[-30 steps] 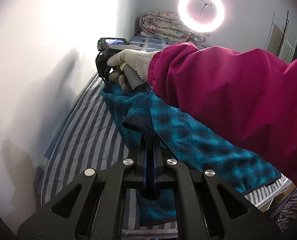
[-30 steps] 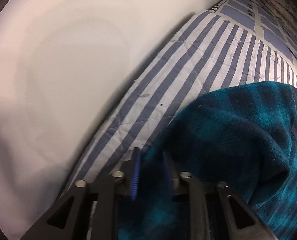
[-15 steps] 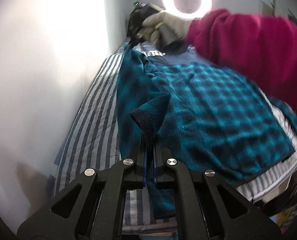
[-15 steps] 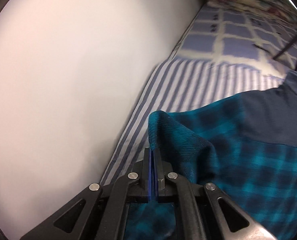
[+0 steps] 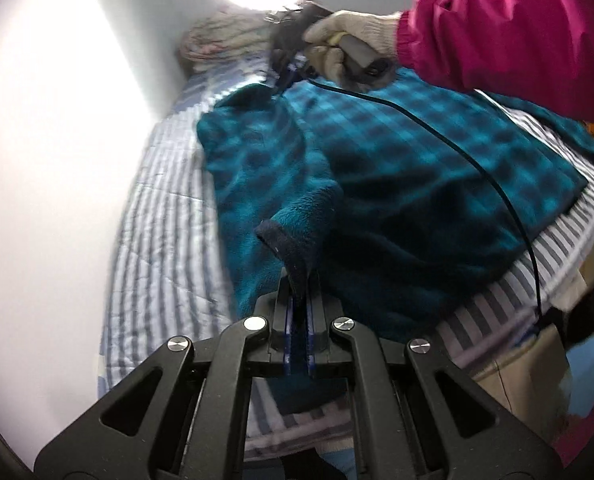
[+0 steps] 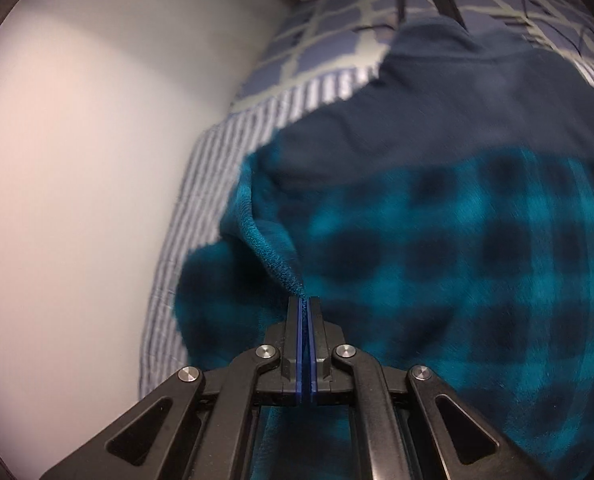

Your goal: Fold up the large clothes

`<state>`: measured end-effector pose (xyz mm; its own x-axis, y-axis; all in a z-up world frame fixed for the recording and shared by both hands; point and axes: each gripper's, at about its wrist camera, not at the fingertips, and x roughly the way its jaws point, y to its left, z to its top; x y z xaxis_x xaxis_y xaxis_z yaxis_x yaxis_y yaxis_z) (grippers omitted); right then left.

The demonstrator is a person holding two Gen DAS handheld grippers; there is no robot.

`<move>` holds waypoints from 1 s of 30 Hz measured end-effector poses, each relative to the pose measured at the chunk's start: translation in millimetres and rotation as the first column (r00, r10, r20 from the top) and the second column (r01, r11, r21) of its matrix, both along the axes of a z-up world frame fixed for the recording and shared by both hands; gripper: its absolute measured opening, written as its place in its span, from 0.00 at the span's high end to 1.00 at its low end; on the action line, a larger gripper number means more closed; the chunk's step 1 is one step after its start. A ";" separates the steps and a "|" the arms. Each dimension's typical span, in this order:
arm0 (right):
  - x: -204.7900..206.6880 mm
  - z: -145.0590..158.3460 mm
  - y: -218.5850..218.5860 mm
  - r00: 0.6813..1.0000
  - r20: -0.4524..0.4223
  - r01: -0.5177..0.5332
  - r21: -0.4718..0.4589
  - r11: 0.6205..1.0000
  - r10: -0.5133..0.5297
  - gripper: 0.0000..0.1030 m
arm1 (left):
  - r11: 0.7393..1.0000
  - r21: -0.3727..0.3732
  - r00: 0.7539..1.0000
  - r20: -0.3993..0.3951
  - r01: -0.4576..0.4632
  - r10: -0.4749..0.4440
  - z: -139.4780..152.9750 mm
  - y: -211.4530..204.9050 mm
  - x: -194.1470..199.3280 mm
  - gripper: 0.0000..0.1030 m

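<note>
Left wrist shows my left gripper [image 5: 299, 292] clenched on the plaid fleece's [image 5: 397, 168] dark cuff; my right gripper [image 6: 307, 312] pinches its teal edge above the bed [image 5: 165, 208].

The right claw [image 6: 306, 308], at lower centre of the frame, is clamped on a ridge of teal-and-black plaid fleece garment [image 6: 437, 264], its blue pads pressed together with the fabric's edge pinched between them. The garment fills the right and lower frame, with a plain navy panel [image 6: 437, 108] above the plaid. Behind it lies a bed with a blue-and-white striped sheet [image 6: 201, 184] and a checked cover [image 6: 329, 32] at upper centre. A pale wall [image 6: 89, 160] occupies the left.
</note>
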<state>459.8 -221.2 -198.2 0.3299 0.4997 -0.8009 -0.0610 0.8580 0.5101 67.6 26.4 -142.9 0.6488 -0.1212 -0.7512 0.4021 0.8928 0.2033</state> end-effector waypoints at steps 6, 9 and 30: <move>-23.4 -2.8 -11.3 1.000 -0.012 -0.018 -0.114 0.993 0.016 0.72 | 0.993 -0.110 0.996 -0.066 0.049 -0.057 9.0 2.2 -14.5 0.65; -55.2 4.8 -21.4 0.998 -0.004 -0.055 -0.127 0.990 0.055 0.72 | 0.982 -0.187 0.997 -0.070 0.029 -0.042 22.8 16.0 -17.1 0.58; -319.4 -30.5 1.3 0.939 -0.129 -0.302 0.138 0.943 0.319 0.71 | 0.761 -0.462 0.862 -0.444 -0.455 0.245 -16.2 104.0 39.6 0.76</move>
<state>140.4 -219.9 -228.7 0.0263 0.6495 -0.7599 -0.2317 0.7435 0.6273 107.2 130.4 -159.1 0.4455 -0.3841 -0.8087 -0.0143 0.9001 -0.4355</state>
